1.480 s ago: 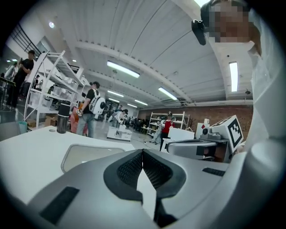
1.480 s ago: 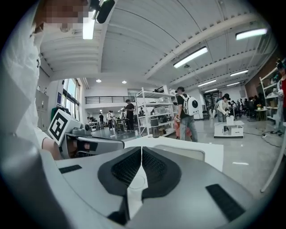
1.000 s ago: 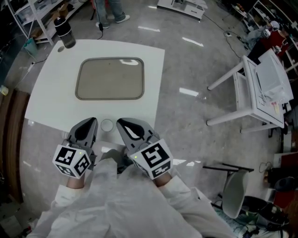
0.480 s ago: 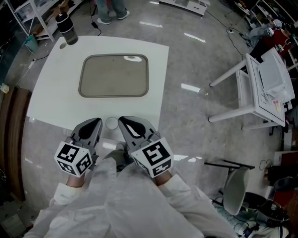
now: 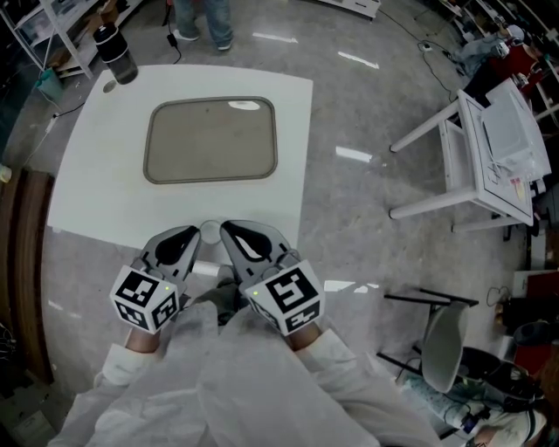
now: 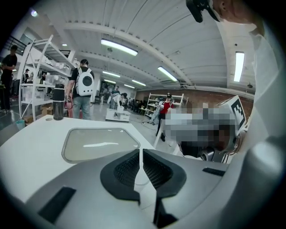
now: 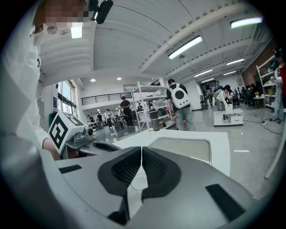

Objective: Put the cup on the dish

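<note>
A small clear cup (image 5: 210, 231) stands at the near edge of the white table (image 5: 96, 175), empty and upright. Beyond it lies the dish, a shallow grey-beige rectangular tray (image 5: 210, 140), also seen as the dish (image 6: 98, 144) and the dish (image 7: 181, 148) in the gripper views. My left gripper (image 5: 188, 236) sits just left of the cup with its jaws shut on nothing. My right gripper (image 5: 229, 230) is just right of the cup, jaws also closed and empty. Both point toward the dish, and neither touches the cup. The cup is mostly hidden behind the jaws in both gripper views.
A dark tumbler (image 5: 115, 54) stands at the table's far left corner. A white folding stand (image 5: 489, 148) lies on the floor to the right, with a chair (image 5: 441, 345) nearer. People stand beyond the table (image 5: 196, 17). Shelving (image 6: 40, 89) is at the far left.
The left gripper has swung its tips rightward, closer to the cup. The right gripper, cup and dish have stayed put; the head view shifted slightly.
</note>
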A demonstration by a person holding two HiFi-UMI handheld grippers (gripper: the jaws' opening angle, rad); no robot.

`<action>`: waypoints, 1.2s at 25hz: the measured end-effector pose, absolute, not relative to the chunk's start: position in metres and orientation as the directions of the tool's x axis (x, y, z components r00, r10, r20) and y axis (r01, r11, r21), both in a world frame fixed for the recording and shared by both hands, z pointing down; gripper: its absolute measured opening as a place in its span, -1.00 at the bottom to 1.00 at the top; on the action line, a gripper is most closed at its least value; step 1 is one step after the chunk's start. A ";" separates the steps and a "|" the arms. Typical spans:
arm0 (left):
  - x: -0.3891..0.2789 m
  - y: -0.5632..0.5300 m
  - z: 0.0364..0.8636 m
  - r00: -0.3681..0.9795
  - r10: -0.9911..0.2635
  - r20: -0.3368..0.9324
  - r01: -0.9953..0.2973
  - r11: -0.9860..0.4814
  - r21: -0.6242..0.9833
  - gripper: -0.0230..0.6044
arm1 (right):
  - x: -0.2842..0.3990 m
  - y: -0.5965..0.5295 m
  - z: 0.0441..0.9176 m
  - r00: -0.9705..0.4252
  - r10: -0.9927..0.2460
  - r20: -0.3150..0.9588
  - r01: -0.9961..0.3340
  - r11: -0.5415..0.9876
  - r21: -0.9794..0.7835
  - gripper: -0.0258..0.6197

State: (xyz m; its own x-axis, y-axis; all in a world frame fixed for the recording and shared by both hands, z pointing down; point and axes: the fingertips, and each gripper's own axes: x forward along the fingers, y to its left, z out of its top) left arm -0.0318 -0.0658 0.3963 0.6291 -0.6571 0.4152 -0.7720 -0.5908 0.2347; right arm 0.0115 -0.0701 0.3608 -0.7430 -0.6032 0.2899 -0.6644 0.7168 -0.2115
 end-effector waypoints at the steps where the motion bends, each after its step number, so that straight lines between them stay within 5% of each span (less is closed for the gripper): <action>1: -0.032 -0.066 0.397 0.627 -0.657 0.419 -0.773 -0.592 0.227 -0.90 | 0.012 -0.070 0.362 -0.741 -0.604 0.293 -0.667 0.713 -0.216 -0.87; 10: -0.027 -0.066 0.409 0.662 -0.619 0.423 -0.740 -0.629 0.237 -0.81 | 0.013 -0.070 0.375 -0.735 -0.600 0.315 -0.674 0.698 -0.241 -0.87; 20: -0.027 -0.062 0.448 0.672 -0.533 0.514 -0.708 -0.665 0.237 -0.15 | 0.013 -0.071 0.394 -0.739 -0.584 0.336 -0.671 0.685 -0.283 -0.87; 30: -0.014 -0.065 0.471 0.667 -0.507 0.546 -0.699 -0.679 0.224 0.02 | 0.020 -0.068 0.420 -0.723 -0.574 0.385 -0.687 0.654 -0.316 -0.87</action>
